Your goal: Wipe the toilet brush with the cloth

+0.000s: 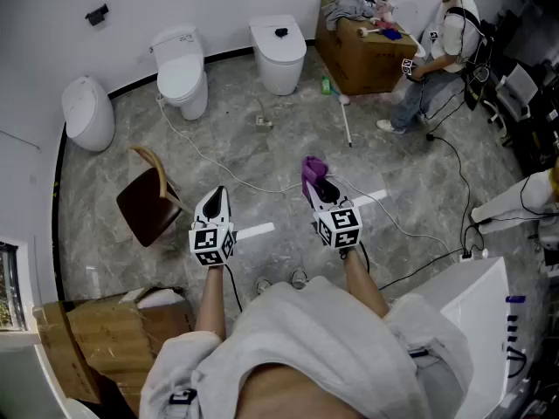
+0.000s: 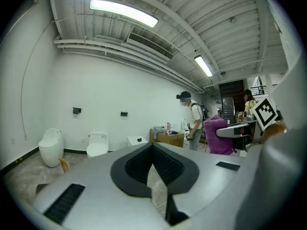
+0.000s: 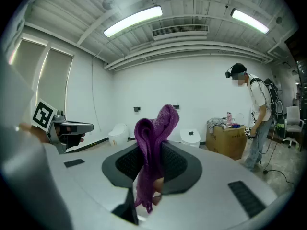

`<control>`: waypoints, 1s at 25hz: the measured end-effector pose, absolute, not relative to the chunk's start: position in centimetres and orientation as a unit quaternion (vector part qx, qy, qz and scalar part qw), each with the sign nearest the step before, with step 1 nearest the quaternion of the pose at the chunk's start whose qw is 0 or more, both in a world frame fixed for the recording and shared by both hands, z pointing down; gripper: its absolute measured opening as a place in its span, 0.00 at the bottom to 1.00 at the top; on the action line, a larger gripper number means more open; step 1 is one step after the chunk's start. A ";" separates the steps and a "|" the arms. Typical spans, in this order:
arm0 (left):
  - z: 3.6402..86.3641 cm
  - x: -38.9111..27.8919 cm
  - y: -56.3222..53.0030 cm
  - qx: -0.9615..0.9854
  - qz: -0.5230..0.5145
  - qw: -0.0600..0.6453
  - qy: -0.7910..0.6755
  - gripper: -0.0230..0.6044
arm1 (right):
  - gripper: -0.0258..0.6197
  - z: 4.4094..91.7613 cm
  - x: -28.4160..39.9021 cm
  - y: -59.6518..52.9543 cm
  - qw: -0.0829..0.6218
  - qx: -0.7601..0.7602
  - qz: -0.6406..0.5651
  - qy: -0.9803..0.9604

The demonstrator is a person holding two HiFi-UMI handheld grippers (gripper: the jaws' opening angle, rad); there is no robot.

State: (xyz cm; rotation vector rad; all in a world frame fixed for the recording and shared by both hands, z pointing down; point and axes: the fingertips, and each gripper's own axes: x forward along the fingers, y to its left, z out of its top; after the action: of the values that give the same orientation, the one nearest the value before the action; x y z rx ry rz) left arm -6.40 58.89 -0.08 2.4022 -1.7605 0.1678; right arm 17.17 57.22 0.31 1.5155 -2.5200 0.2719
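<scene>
— Where is the light coming from?

— Long ceiling tubes (image 2: 123, 12) overhead. In both gripper views they burn pure white and lose all detail, and the white walls (image 2: 96, 95) glow evenly beneath them.

— Any shadows?

— Soft, short ones. In the head view the marble floor (image 1: 262, 160) is evenly lit and greyish, darkening toward the upper right corner.

— How sharp are the pictures?

— The head view is fairly crisp. The gripper views are fisheye: ceiling beams bow, and black corners ring each frame. The pale body of the left gripper (image 2: 152, 147) looms soft and unfocused up close. The purple cloth (image 3: 165, 121) in the right gripper (image 3: 154, 145) blurs slightly at its hanging end.
</scene>
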 end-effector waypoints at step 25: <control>0.4 -9.3 56.4 0.817 0.053 0.083 -0.568 0.07 | 0.21 -0.1 13.6 55.7 0.102 0.517 0.088 -0.846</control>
State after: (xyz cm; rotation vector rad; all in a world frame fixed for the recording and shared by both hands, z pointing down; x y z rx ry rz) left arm -9.28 56.40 0.40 2.4394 -1.6954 0.1591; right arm 13.65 55.72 -0.15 1.5256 -2.4970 0.2596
